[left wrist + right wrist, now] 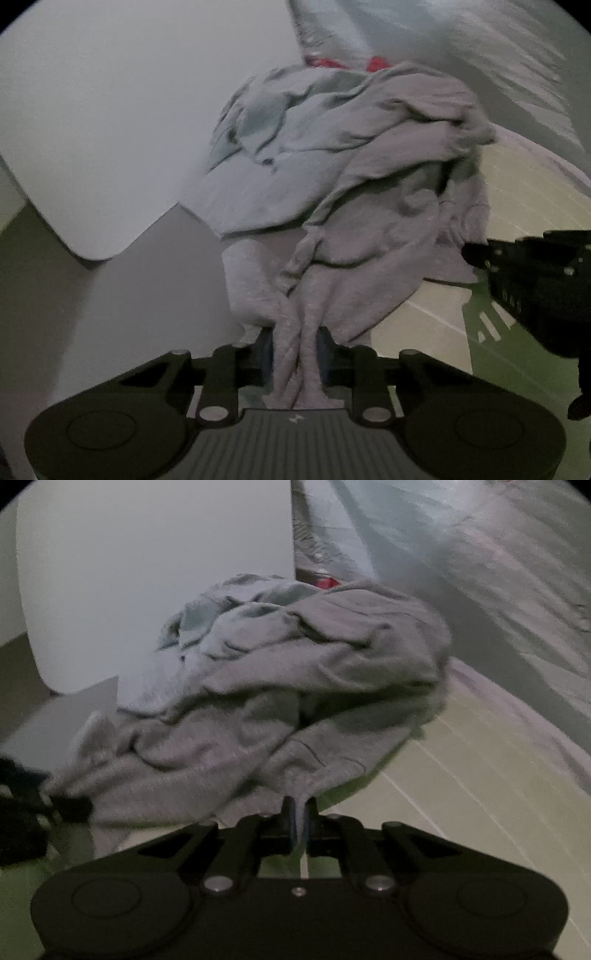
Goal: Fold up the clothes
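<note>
A crumpled grey garment (388,206) hangs and bunches between my two grippers, lifted over the floor. My left gripper (295,347) is shut on a twisted bunch of its fabric. My right gripper (300,819) is shut on an edge of the same grey garment (295,686). The right gripper also shows at the right edge of the left wrist view (476,254), at the cloth's side. The left gripper's dark body shows at the left edge of the right wrist view (22,805). A pale blue-grey garment (266,147) lies behind, partly under the grey one.
A white rounded table top (92,129) is at the left, also in the right wrist view (147,572). Something red (376,64) peeks out behind the pile. Pale tiled floor (480,794) and a green mat (517,369) lie below.
</note>
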{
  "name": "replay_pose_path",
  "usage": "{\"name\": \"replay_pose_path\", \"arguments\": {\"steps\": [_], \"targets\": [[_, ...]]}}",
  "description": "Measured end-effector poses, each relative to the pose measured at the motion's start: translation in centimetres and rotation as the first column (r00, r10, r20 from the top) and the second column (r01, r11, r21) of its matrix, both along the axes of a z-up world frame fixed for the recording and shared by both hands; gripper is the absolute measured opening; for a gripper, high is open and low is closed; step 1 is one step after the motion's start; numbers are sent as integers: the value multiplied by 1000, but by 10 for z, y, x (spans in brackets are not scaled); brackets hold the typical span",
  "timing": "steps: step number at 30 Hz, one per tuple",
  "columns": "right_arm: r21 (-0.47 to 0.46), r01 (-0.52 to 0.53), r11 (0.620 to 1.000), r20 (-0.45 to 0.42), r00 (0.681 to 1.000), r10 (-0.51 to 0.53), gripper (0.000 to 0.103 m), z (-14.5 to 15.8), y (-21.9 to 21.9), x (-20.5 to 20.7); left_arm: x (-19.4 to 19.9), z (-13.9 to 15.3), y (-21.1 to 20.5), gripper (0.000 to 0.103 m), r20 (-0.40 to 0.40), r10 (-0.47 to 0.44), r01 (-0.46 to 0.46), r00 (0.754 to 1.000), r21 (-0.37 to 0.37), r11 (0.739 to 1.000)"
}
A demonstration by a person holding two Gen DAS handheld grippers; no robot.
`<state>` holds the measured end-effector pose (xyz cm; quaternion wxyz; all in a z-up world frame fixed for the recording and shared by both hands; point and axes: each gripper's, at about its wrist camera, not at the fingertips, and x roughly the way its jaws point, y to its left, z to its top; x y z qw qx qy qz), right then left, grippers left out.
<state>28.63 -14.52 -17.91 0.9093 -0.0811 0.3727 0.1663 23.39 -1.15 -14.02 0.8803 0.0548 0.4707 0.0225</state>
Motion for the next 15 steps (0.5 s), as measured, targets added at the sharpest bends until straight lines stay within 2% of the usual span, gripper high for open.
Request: {"name": "replay_pose_path", "arguments": {"steps": [4, 8, 12, 14, 15], "targets": [[-10, 53, 999, -19, 998, -53, 4, 8, -26, -34, -36, 18, -27, 24, -4, -113, 112, 994, -37, 993], [-62, 115, 991, 8, 993, -115, 3, 19, -58, -85, -88, 30, -61, 24, -21, -263, 259, 965, -101, 960], [-171, 179, 969, 20, 984, -178, 3, 18, -91, -153, -143, 39, -98, 24, -40, -411, 397, 911, -188, 899], [-192, 233, 953, 12, 972, -235, 3, 15, -114, -194, -171, 40, -118, 25, -59, -488, 464, 871, -233, 855], [-181, 282, 942, -3, 958, -287, 3, 14, -129, -215, -184, 41, -127, 25, -66, -534, 505, 843, -247, 827]]}}
